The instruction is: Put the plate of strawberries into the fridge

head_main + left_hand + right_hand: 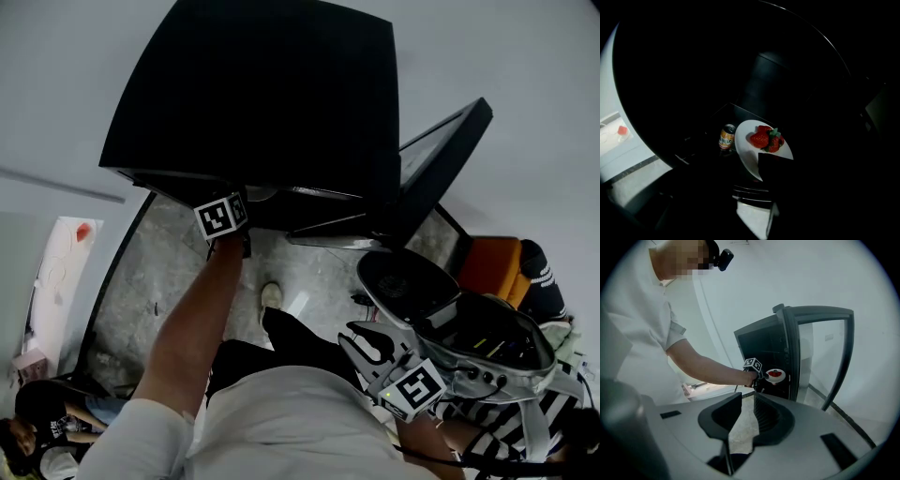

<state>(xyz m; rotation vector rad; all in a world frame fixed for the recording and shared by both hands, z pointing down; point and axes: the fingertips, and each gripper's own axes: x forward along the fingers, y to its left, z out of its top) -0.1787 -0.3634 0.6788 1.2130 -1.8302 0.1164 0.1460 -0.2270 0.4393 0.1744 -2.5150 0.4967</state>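
The black fridge [272,94] stands with its glass door [441,159] swung open to the right. My left gripper [225,230] reaches into the dark inside. There a white plate [750,150] with strawberries [765,138] rests on a shelf beside an orange drink can [726,137]. One dark jaw overlaps the plate's near edge, and the jaws stand open. In the right gripper view the left gripper [759,376] is just left of the plate [777,377] at the fridge [764,343] mouth. My right gripper [747,397] hangs back near my waist, slightly open and holding nothing.
A white table [66,253] with a small red object stands left of the fridge. Someone in striped clothing [548,286] sits by an orange seat [492,262] to the right. Another person [37,422] is at the lower left. The floor [159,272] is grey speckled stone.
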